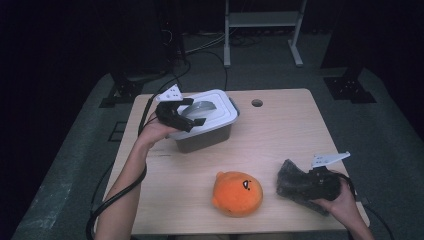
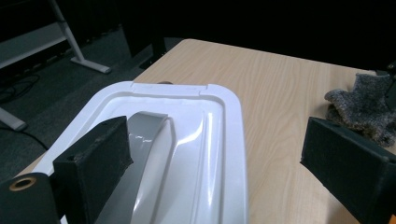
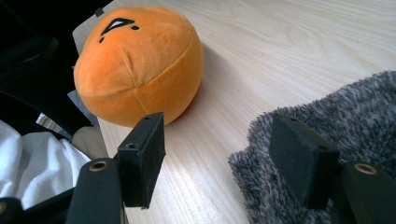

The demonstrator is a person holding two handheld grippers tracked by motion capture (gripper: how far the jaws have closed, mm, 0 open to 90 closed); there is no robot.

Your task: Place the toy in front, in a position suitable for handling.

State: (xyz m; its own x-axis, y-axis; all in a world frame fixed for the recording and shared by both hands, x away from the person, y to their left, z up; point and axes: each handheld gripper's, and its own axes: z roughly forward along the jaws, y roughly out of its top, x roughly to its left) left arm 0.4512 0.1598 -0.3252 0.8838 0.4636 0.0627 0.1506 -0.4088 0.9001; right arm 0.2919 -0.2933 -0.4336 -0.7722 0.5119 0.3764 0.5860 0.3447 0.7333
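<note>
A grey box (image 1: 206, 137) with a white lid (image 1: 222, 107) stands at the table's back left. My left gripper (image 1: 194, 112) hovers over the lid, open; in the left gripper view (image 2: 219, 172) one pad (image 2: 95, 170) sits above the lid's grey handle (image 2: 140, 140), the other beyond the lid's edge. An orange plush ball (image 1: 237, 193) with a small face lies near the front edge. To its right lies a grey fuzzy cloth (image 1: 290, 175). My right gripper (image 3: 222, 161) is open at the cloth (image 3: 345, 121), one pad (image 3: 301, 156) over its edge and the other above bare wood, with the plush (image 3: 137, 65) just beyond.
The wooden table (image 1: 280, 130) has a round hole (image 1: 257, 103) near its back edge. Cables trail from both grippers off the table's sides. A metal stand (image 1: 262, 30) and dark equipment sit on the floor behind.
</note>
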